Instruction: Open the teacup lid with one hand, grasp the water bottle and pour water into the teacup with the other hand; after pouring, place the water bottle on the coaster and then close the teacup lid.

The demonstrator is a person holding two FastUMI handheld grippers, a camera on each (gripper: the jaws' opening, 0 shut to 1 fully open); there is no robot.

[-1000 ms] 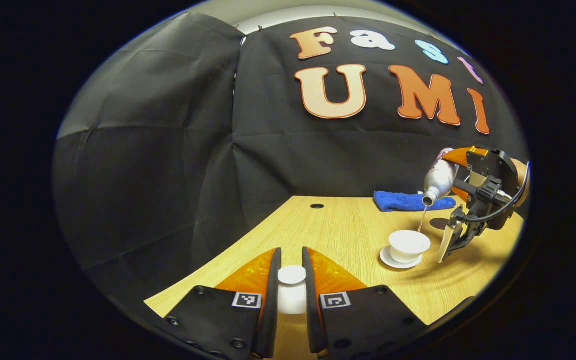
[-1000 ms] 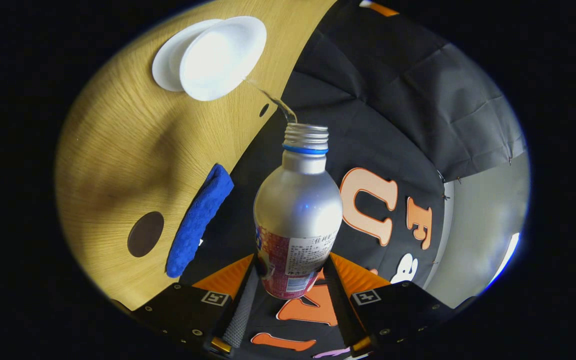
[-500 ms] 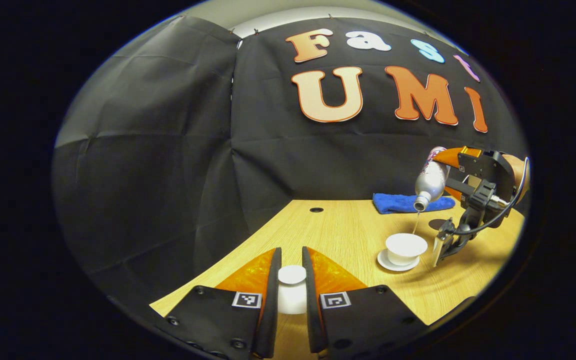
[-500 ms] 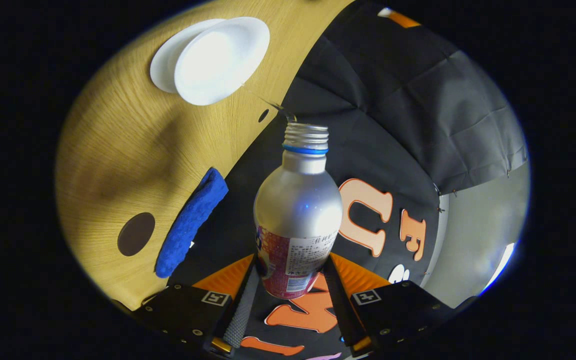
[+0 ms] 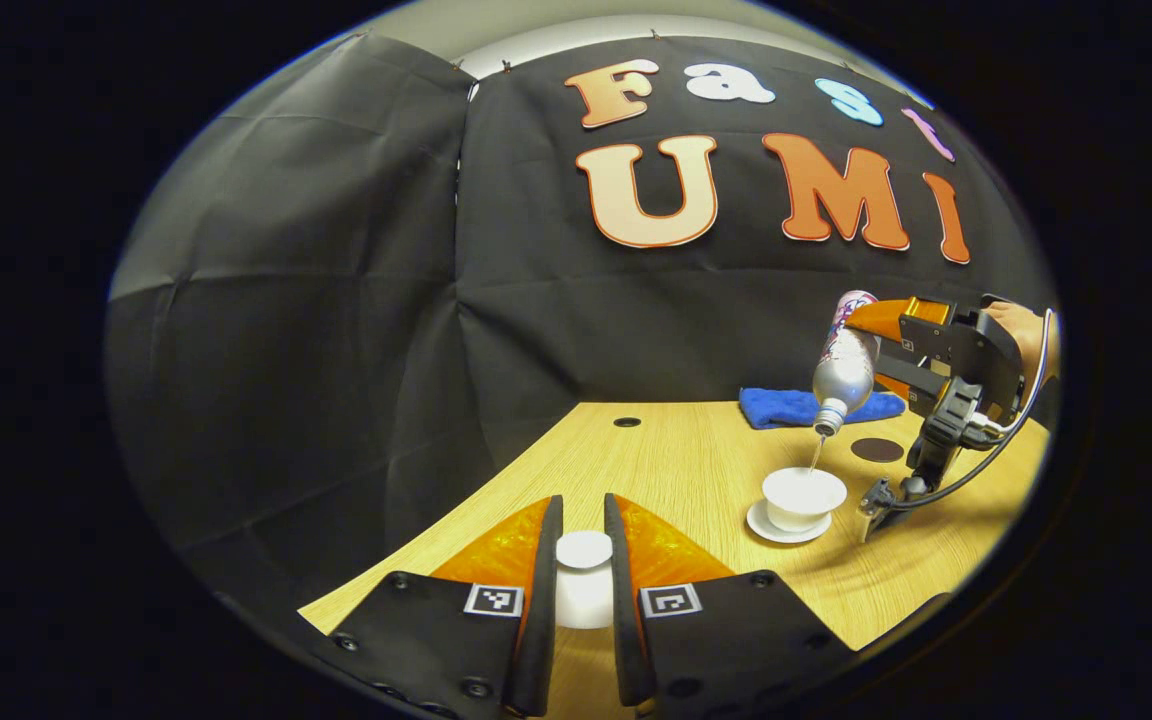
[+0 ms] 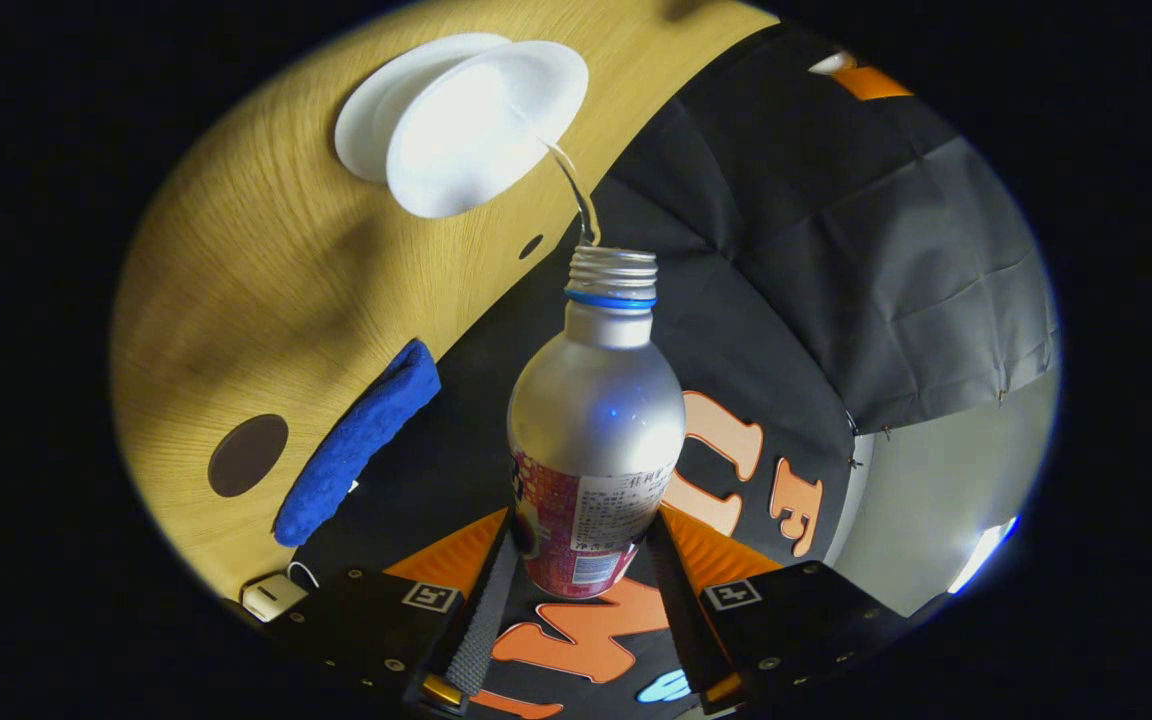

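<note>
Water bottle point(image 5: 844, 362) above teacup point(image 5: 803, 497).

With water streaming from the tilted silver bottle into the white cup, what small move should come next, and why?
Probably tip the silver metal water bottle back upright to stop the stream. The right gripper holds it tilted, and a thin stream is landing in the open white teacup. The round dark coaster is bare, and the left gripper holds the white teacup lid aside.

The pale wooden counter point(image 5: 676, 470) carried a white saucer point(image 5: 782, 527) with the teacup point(image 5: 802, 495) on it. Behind lay a dark round coaster point(image 5: 877, 450) and a folded blue cloth point(image 5: 796, 405) by the back edge, near a small round hole point(image 5: 627, 422).
</note>
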